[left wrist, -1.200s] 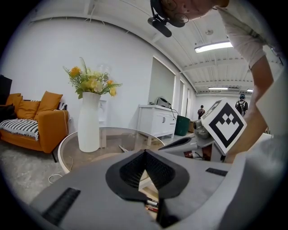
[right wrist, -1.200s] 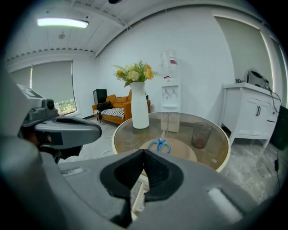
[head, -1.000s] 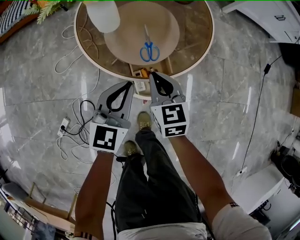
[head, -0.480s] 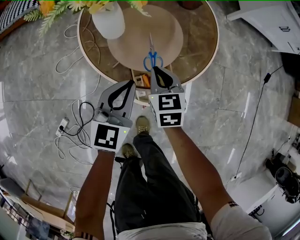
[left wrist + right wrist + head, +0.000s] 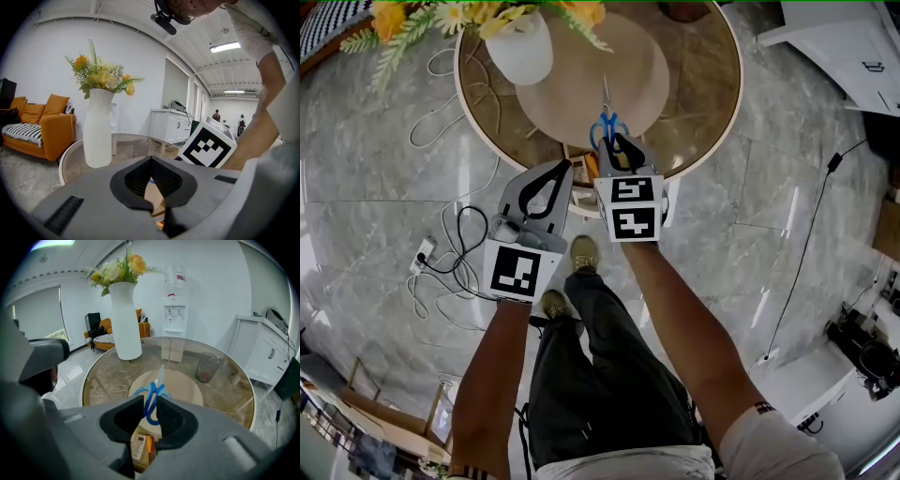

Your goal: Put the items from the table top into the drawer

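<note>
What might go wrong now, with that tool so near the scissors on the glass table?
The right tool has just been opening; the blue handle of the scissors shows in its gap, ungripped. Lying flat, they may slide away or get caught by one loop and swing. The tall vase stands nearby on the glass top; a knock might tip it.

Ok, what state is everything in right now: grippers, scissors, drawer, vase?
Left gripper: shut, empty.
Right gripper: open, jaws just opened; scissors' handles line up with the gap, not gripped.
Scissors: closed, lying flat on the table.
Drawer: open, partly filled.
Vase: upright, holding flowers.
</note>
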`<state>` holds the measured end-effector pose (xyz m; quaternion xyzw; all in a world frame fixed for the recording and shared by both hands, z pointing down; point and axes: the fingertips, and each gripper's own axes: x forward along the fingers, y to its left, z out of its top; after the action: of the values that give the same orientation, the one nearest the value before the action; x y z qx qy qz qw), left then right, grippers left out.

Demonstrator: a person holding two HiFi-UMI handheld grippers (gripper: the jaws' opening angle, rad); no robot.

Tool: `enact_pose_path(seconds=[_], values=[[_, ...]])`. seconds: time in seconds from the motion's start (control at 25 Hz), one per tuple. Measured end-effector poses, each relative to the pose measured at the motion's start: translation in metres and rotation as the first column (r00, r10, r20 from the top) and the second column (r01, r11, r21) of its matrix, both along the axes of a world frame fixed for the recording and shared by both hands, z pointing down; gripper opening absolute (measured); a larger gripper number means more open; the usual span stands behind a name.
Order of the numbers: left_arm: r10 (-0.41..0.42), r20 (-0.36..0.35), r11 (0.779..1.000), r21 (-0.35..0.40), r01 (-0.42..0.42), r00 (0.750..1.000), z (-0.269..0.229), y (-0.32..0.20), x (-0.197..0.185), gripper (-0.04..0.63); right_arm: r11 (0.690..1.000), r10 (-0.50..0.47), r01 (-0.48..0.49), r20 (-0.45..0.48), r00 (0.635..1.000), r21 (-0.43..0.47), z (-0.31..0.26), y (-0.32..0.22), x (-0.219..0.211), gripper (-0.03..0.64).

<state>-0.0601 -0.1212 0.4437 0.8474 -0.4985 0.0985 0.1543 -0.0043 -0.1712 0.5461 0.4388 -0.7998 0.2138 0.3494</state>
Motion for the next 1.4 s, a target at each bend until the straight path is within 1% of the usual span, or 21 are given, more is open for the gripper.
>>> enact_pose_path(seconds=[0.12, 0.28, 0.64, 0.76, 1.0, 1.16, 1.4], values=[[-0.002, -0.001, 1.000, -0.001, 0.002, 1.000, 0.001, 0.000, 0.000, 0.000, 1.000, 0.009, -0.009, -0.011, 1.000, -0.024, 0.006, -0.002, -0.001, 0.098], [-0.001, 0.000, 1.000, -0.007, 0.001, 1.000, 0.003, 0.004, 0.002, 0.000, 0.999, 0.006, -0.007, -0.034, 0.999, -0.032, 0.009, -0.005, -0.003, 0.098], [0.005, -0.007, 1.000, -0.023, -0.005, 1.000, 0.007, 0.020, 0.002, 0.000, 0.999, 0.021, -0.021, -0.019, 1.000, -0.039, 0.009, -0.005, 0.000, 0.077], [0.005, -0.012, 1.000, -0.027, -0.005, 1.000, 0.008, 0.025, 0.001, 0.000, 0.999, 0.027, -0.027, -0.017, 1.000, -0.020, 0.008, -0.003, 0.007, 0.077], [0.014, -0.014, 1.000, -0.015, -0.014, 1.000, 0.004, 0.033, 0.002, 0.000, 0.999, 0.026, -0.027, 0.025, 0.999, 0.045, -0.015, 0.015, 0.012, 0.077], [0.031, -0.015, 1.000, 0.000, -0.031, 0.999, -0.004, 0.040, 0.006, 0.000, 0.996, 0.018, -0.022, 0.044, 0.999, 0.086, -0.035, 0.033, 0.017, 0.077], [0.057, -0.014, 0.998, 0.016, -0.057, 0.998, -0.014, 0.063, 0.015, 0.000, 0.993, 0.031, -0.039, 0.072, 0.997, 0.112, -0.057, 0.073, 0.028, 0.077]])
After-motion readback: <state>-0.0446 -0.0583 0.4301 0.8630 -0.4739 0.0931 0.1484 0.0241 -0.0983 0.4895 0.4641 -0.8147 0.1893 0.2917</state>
